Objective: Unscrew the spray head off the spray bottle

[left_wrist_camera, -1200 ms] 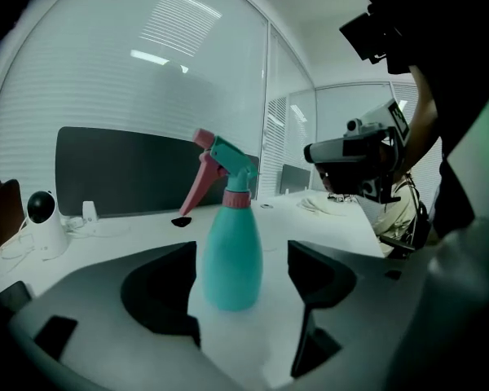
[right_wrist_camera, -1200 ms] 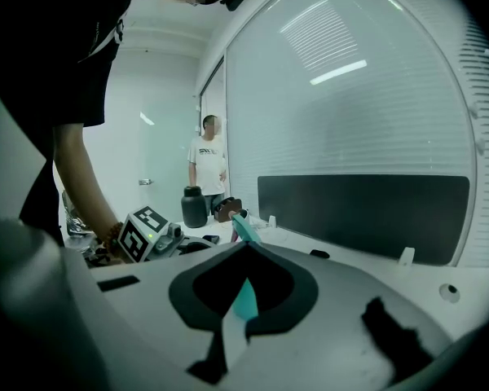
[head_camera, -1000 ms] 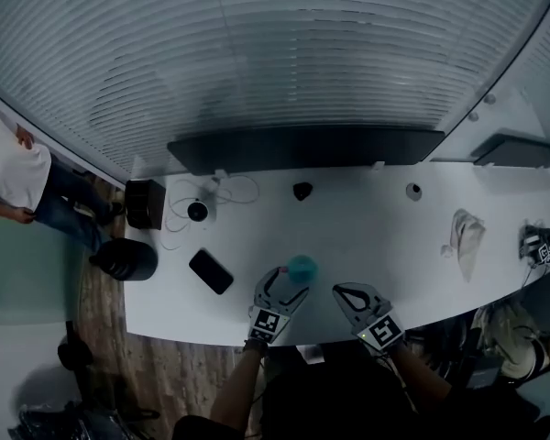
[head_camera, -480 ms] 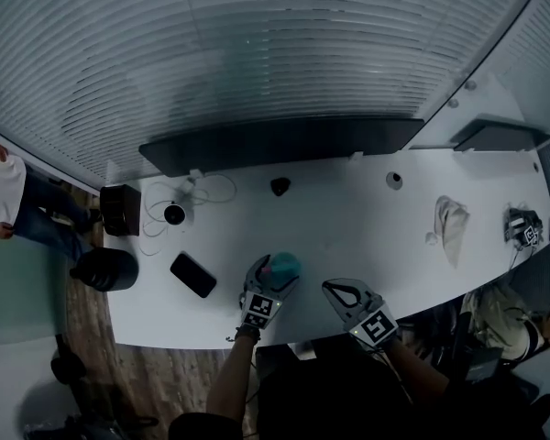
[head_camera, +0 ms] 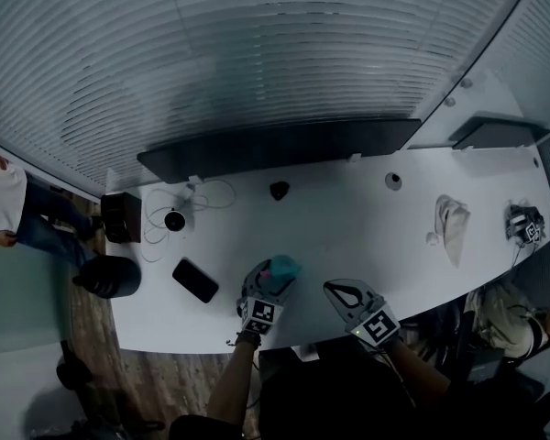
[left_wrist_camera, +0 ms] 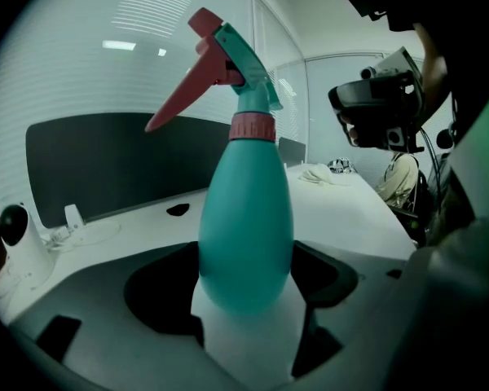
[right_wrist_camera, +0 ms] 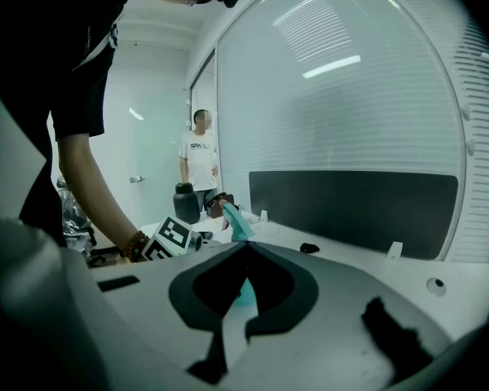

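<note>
Downward, left tool (left_wrist_camera: 246, 255) closes on bottle (left_wrist_camera: 244, 194).

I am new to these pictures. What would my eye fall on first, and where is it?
The teal spray bottle with its red trigger stands upright on the white table, between the jaws of the left gripper, which have just been closing and seem to press its sides. Beside it the right gripper is shut and empty. A long dark panel runs along the table's far edge.
</note>
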`<state>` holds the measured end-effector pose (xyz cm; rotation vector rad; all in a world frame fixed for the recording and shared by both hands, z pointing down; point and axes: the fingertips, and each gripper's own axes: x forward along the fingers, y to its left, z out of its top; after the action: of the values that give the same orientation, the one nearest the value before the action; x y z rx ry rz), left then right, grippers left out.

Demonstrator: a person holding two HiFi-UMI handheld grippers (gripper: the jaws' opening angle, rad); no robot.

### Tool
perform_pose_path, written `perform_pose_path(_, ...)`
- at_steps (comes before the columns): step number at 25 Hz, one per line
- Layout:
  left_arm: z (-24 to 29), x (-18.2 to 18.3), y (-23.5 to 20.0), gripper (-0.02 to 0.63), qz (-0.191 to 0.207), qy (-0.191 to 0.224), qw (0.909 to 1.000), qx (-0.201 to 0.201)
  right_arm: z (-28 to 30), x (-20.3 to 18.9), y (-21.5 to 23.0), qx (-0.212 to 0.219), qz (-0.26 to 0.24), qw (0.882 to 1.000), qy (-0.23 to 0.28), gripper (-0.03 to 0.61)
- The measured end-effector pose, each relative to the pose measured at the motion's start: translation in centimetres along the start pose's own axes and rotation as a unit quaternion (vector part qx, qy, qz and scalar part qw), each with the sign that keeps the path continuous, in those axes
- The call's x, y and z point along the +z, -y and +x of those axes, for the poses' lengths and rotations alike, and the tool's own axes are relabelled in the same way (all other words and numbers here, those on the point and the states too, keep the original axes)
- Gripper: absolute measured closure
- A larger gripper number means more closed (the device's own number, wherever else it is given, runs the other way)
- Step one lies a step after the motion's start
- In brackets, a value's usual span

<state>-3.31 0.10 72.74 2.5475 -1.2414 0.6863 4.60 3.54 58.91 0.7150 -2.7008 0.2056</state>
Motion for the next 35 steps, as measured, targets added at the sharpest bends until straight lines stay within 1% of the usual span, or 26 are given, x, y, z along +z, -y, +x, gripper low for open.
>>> perform_pose_path(3, -1.6, 1.6, -1.0, 0.256, 0.046, -0.001, 0.9985, 0.029, 0.0, 0.4, 0.1, 0.009, 0.021, 1.000, -0.012, 0.581)
perform_pose_path(5, -3.2, 2.6, -2.2, 0.256, 0.088, -0.006, 0.9945, 0.056, 0.5, 1.4, -0.3, 0.021, 0.032, 0.999, -0.015, 0.581)
perform_pose_path(7, -4.9, 3.5, -3.5, 0.256, 0.138, -0.008, 0.9867, 0.086, 1.2, 2.7, -0.7, 0.038, 0.041, 0.998, -0.013, 0.581)
perform_pose_path(9, -7.0, 5.1, -4.6, 0.256, 0.181, -0.008, 0.9765, 0.117, 1.8, 4.1, -1.3, 0.054, 0.060, 0.997, -0.009, 0.581)
perform_pose_path(11, -9.2, 7.0, -5.4, 0.256, 0.221, -0.008, 0.9642, 0.146, 2.2, 5.5, -1.9, 0.069, 0.092, 0.993, -0.004, 0.576)
perform_pose_path(13, -11.2, 9.0, -6.4, 0.256, 0.261, -0.009, 0.9499, 0.173, 2.8, 6.8, -2.5, 0.092, 0.131, 0.987, 0.000, 0.561)
perform_pose_path(15, -12.9, 10.5, -7.3, 0.256, 0.295, -0.015, 0.9358, 0.193, 3.3, 7.8, -3.3, 0.118, 0.178, 0.977, 0.002, 0.510)
perform_pose_path(16, -13.6, 10.9, -7.8, 0.256, 0.313, -0.020, 0.9275, 0.203, 3.4, 8.5, -3.8, 0.134, 0.200, 0.971, 0.002, 0.490)
perform_pose_path(18, -14.8, 11.4, -8.8, 0.256, 0.353, -0.030, 0.9076, 0.225, 3.5, 9.7, -5.1, 0.174, 0.242, 0.954, 0.008, 0.469)
perform_pose_path(20, -15.8, 12.0, -9.6, 0.256, 0.395, -0.040, 0.8849, 0.244, 3.6, 10.7, -6.0, 0.208, 0.291, 0.934, 0.016, 0.454)
perform_pose_path(21, -16.2, 12.3, -10.0, 0.256, 0.416, -0.044, 0.8721, 0.254, 3.7, 11.1, -6.3, 0.222, 0.319, 0.921, 0.020, 0.451)
perform_pose_path(22, -16.7, 12.5, -10.3, 0.256, 0.432, -0.046, 0.8611, 0.264, 3.8, 11.6, -6.6, 0.236, 0.351, 0.906, 0.025, 0.448)
perform_pose_path(23, -17.1, 12.9, -10.7, 0.256, 0.442, -0.046, 0.8527, 0.274, 3.9, 12.1, -6.9, 0.249, 0.386, 0.888, 0.031, 0.437)
perform_pose_path(24, -17.6, 13.3, -11.1, 0.256, 0.450, -0.045, 0.8450, 0.285, 4.0, 12.5, -7.1, 0.262, 0.426, 0.865, 0.037, 0.428)
perform_pose_path(25, -18.2, 13.9, -11.4, 0.256, 0.459, -0.044, 0.8364, 0.297, 4.1, 13.0, -7.2, 0.277, 0.472, 0.836, 0.043, 0.412)
perform_pose_path(26, -18.7, 14.6, -11.8, 0.256, 0.468, -0.043, 0.8266, 0.310, 4.1, 13.6, -7.3, 0.294, 0.522, 0.799, 0.051, 0.379)
perform_pose_path(27, -19.2, 15.4, -12.1, 0.256, 0.478, -0.040, 0.8162, 0.322, 4.2, 14.3, -7.2, 0.314, 0.573, 0.755, 0.063, 0.348)
perform_pose_path(28, -19.5, 16.2, -12.3, 0.256, 0.489, -0.037, 0.8059, 0.331, 4.3, 15.1, -7.1, 0.332, 0.617, 0.710, 0.075, 0.337)
perform_pose_path(29, -19.8, 16.9, -12.5, 0.256, 0.501, -0.034, 0.7960, 0.337, 4.5, 15.8, -7.0, 0.347, 0.650, 0.671, 0.086, 0.328)
perform_pose_path(30, -19.9, 17.6, -12.4, 0.256, 0.514, -0.032, 0.7868, 0.340, 4.7, 16.4, -7.0, 0.357, 0.669, 0.645, 0.091, 0.327)
perform_pose_path(31, -19.9, 18.2, -12.3, 0.256, 0.525, -0.031, 0.7788, 0.342, 4.9, 16.8, -7.2, 0.363, 0.678, 0.632, 0.094, 0.327)
perform_pose_path(33, -19.8, 19.1, -11.8, 0.256, 0.542, -0.026, 0.7670, 0.343, 5.4, 17.1, -7.3, 0.363, 0.689, 0.620, 0.094, 0.327)
perform_pose_path(35, -19.7, 19.7, -11.2, 0.256, 0.555, -0.024, 0.7565, 0.345, 6.0, 17.0, -7.1, 0.354, 0.707, 0.605, 0.096, 0.328)
